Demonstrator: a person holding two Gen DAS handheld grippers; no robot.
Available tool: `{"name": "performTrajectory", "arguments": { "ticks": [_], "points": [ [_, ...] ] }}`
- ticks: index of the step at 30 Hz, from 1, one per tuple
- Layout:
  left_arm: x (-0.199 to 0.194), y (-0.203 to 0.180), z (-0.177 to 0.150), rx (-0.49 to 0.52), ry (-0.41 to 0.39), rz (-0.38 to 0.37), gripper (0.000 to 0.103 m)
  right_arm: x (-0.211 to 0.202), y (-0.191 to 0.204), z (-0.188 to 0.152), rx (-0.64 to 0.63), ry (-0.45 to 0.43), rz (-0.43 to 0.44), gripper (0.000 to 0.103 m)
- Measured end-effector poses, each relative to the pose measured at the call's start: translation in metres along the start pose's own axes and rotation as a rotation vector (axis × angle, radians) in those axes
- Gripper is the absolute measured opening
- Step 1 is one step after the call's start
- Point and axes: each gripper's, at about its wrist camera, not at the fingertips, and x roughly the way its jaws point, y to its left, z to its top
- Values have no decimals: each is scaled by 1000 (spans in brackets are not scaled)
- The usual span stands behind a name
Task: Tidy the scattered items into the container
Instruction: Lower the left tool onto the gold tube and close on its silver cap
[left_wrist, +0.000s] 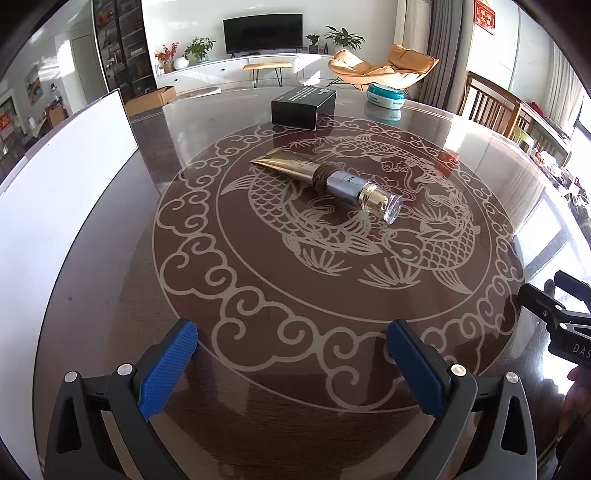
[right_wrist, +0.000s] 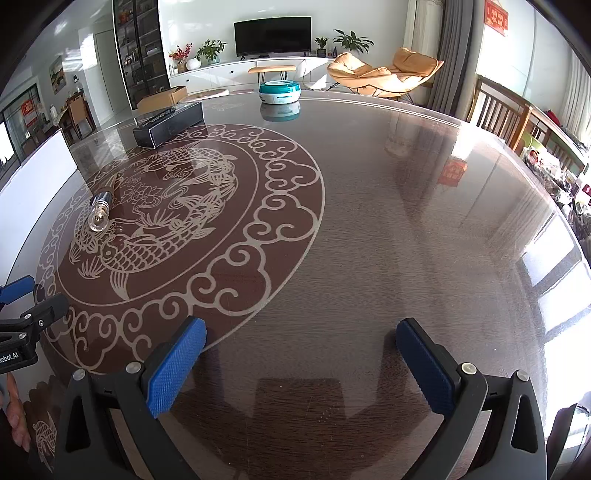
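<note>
A glossy round table (left_wrist: 110, 258) with a carp pattern carries, left to right of that pattern, a white container (left_wrist: 66, 192), a gold tube (left_wrist: 325, 179) on the carp, a black box (left_wrist: 303, 109) and a teal jar (left_wrist: 386, 96) behind. The left gripper (left_wrist: 291, 354) and right gripper (right_wrist: 301, 354) both stand wide and hold nothing.

A gold tube (left_wrist: 321, 176) lies on the patterned table (left_wrist: 258, 295) beyond the left gripper's (left_wrist: 291, 354) spread, empty fingers (left_wrist: 168, 363).

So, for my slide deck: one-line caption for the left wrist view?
Open left gripper hovers over patterned table; gold tube, black box, teal jar lie ahead.
</note>
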Motion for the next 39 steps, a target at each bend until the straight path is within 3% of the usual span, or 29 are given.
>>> {"name": "performTrajectory", "arguments": {
  "ticks": [27,38,39],
  "points": [
    [40,-48,58,-79,9,47,103,0,0,0,0,0,-1,103],
    [55,-20,82,-69,-8,44,103,0,0,0,1,0,-1,103],
    [55,-16,82,-73,-15,48,96,0,0,0,1,0,-1,103]
  ]
}}
